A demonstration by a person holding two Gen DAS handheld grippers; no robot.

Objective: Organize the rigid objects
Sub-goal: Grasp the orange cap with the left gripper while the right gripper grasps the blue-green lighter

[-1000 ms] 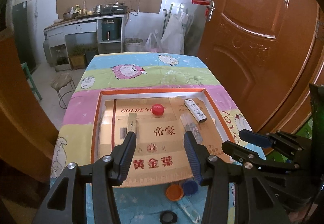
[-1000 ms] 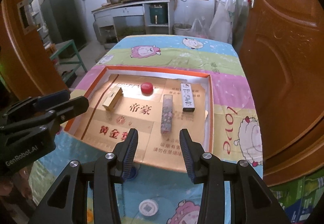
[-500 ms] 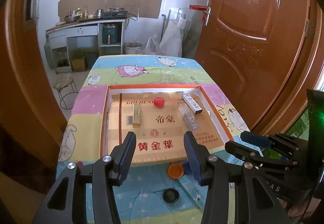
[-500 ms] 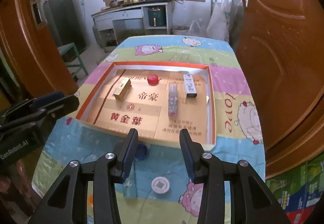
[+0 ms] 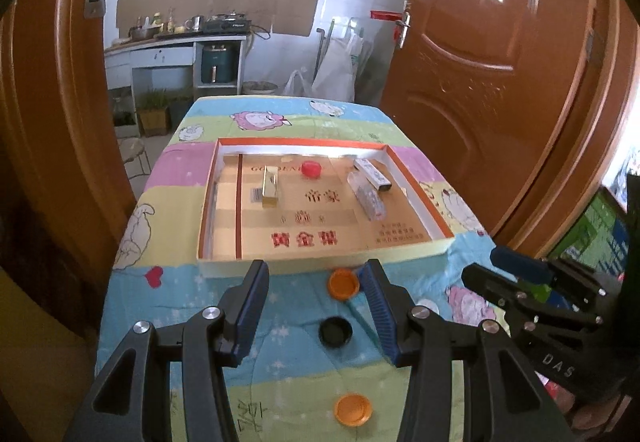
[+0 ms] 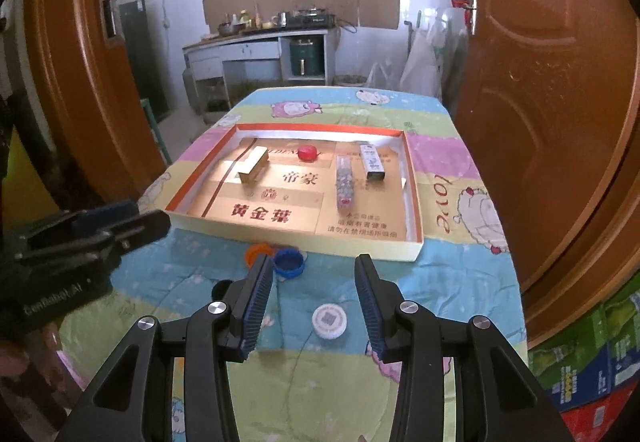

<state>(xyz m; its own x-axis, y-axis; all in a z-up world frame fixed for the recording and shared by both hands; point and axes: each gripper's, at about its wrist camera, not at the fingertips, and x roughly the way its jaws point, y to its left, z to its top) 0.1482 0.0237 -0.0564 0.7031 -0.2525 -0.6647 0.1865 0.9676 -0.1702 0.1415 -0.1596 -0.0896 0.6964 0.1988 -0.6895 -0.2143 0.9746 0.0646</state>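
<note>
A shallow cardboard tray lies on the table. In it are a gold box, a red cap, a clear tube and a white box. Loose caps lie in front of the tray: orange, blue, black, white, and a second orange one. My left gripper is open and empty above the black cap. My right gripper is open and empty above the white cap.
The table has a colourful cartoon cloth. Wooden doors stand close on both sides. A kitchen counter is at the back. Printed boxes sit on the floor at the right.
Both grippers have pulled back from over the tray toward the near table edge. More of the table front and the loose caps have come into view. Both stay open.
</note>
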